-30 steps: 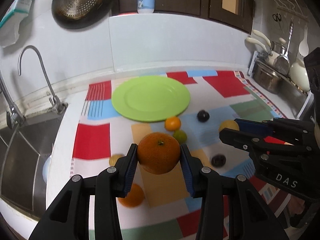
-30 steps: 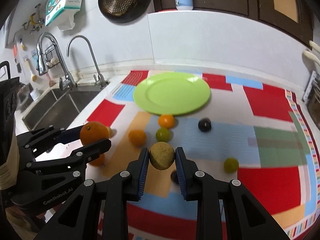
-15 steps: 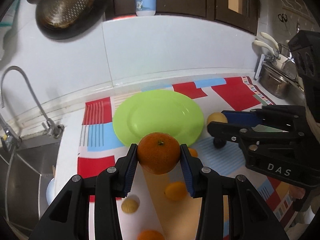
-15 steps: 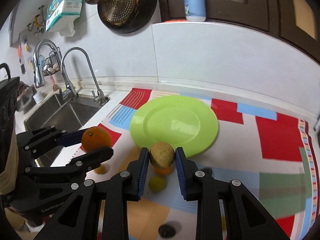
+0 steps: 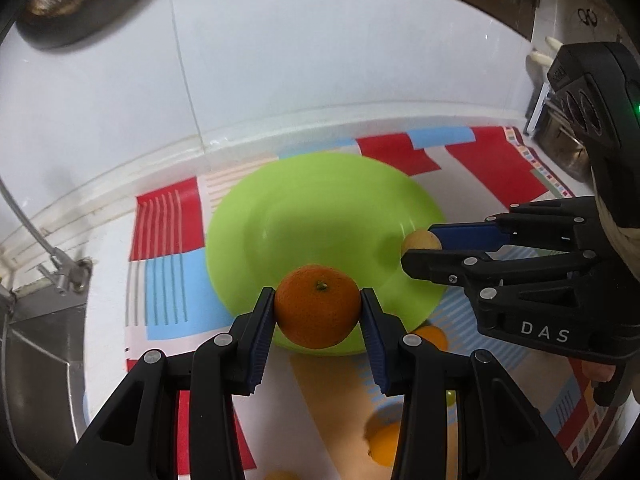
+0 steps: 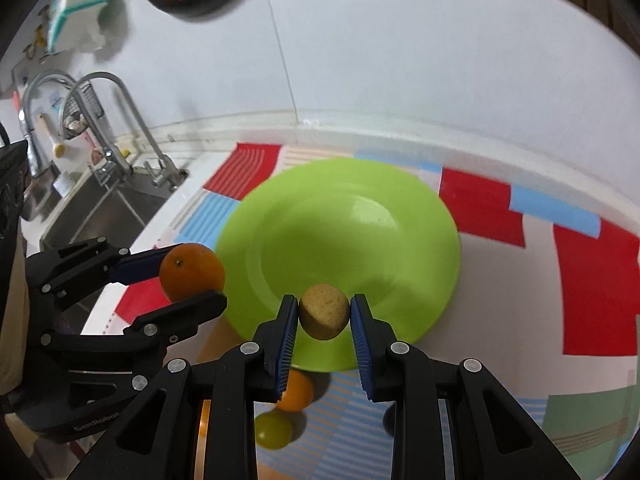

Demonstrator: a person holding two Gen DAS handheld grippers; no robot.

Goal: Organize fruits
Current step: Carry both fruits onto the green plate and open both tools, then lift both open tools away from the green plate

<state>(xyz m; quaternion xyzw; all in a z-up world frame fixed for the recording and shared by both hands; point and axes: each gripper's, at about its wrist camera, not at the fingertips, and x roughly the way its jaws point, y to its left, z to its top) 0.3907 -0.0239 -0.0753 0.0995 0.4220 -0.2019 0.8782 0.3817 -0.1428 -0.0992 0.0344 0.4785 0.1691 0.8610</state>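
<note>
My left gripper (image 5: 318, 312) is shut on an orange (image 5: 317, 306) and holds it above the near rim of the green plate (image 5: 320, 224). My right gripper (image 6: 324, 318) is shut on a small tan-yellow fruit (image 6: 324, 311) above the plate's (image 6: 360, 232) near part. In the left wrist view the right gripper (image 5: 416, 248) reaches in from the right with the tan fruit (image 5: 420, 240). In the right wrist view the left gripper (image 6: 192, 276) shows at the left with the orange (image 6: 191, 272). The plate holds no fruit.
Loose fruits lie on the patterned mat near the plate: small oranges (image 5: 386, 444) (image 6: 296, 392) and a green one (image 6: 273, 432). A steel sink (image 6: 92, 204) with taps (image 6: 120, 128) lies to the left. The white tiled wall (image 5: 320, 60) rises behind the plate.
Both grippers have moved forward with their fruits, from over the loose fruits on the mat to above the plate's near edge. The plate now looks much larger.
</note>
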